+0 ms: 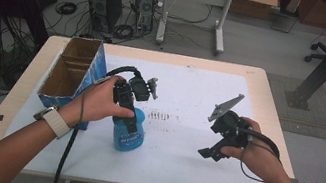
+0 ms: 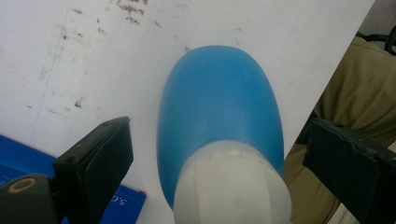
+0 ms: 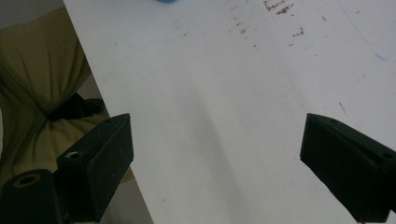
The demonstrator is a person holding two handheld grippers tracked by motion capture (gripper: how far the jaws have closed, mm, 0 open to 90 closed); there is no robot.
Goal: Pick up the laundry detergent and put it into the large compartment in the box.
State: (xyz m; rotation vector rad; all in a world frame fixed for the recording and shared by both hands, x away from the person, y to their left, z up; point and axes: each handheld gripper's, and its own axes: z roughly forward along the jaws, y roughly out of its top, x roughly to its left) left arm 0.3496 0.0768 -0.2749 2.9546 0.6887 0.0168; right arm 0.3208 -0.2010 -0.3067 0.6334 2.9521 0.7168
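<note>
Left gripper (image 2: pixel 215 154) straddles blue bottle (image 2: pixel 219 102) (seemingly untouched).

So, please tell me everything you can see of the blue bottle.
The bottle is blue, looks like plastic, and has a rounded, wide body with a label on its side. The left gripper view shows a white neck or cap on top. It stands upright on the white sheet, beside the cardboard box. The left hand-held gripper is right above it, jaws open on either side of the white top, not touching it there.
</note>
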